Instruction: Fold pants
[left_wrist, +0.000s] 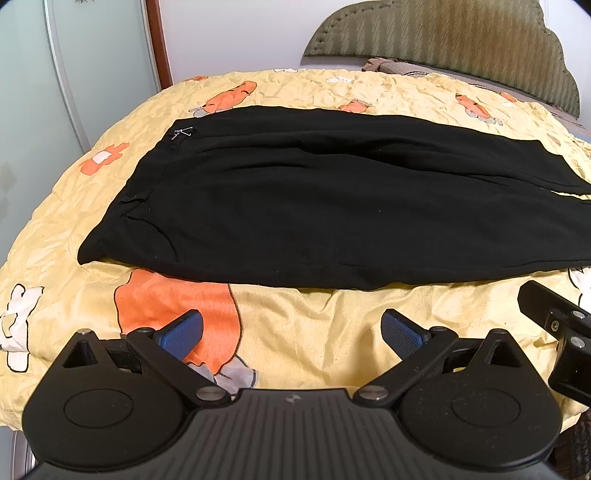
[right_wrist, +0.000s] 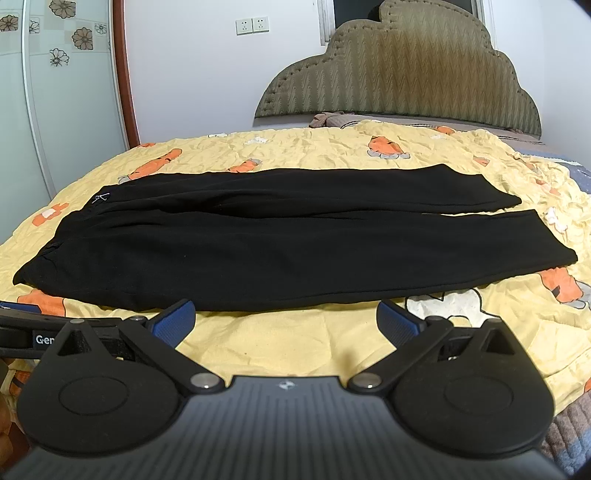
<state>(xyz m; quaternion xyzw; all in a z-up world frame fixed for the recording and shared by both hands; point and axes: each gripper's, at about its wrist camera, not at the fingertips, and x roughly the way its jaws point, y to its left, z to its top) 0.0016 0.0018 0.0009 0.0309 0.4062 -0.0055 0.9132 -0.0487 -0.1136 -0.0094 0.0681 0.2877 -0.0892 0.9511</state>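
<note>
Across the middle of both frames lie the pants (left_wrist: 314, 199), black, spread flat on the yellow quilt (left_wrist: 325, 325), long axis running left-right, waistband at frame left, cuffs off to the right. Both legs side by side, far leg (right_wrist: 332, 192) behind near leg (right_wrist: 295, 266), split showing twd the cuffs at right of the right-wrist view. L gripper (left_wrist: 291, 332) low centre of its frame, jaws wide apart, nothing btwn the blue pads (left_wrist: 181, 334), hanging just short of the near hem. R gripper (right_wrist: 286, 321) same story, jaws spread, empty, near edge of the pants just ahead of its pads. Judging by views: L sits nearer the waistband end, R nearer the cuffs. Nothing folded yet, I'd say. Likely next call: each grabs its end of the near edge, or the far one, to lay leg over leg lengthwise.
</note>
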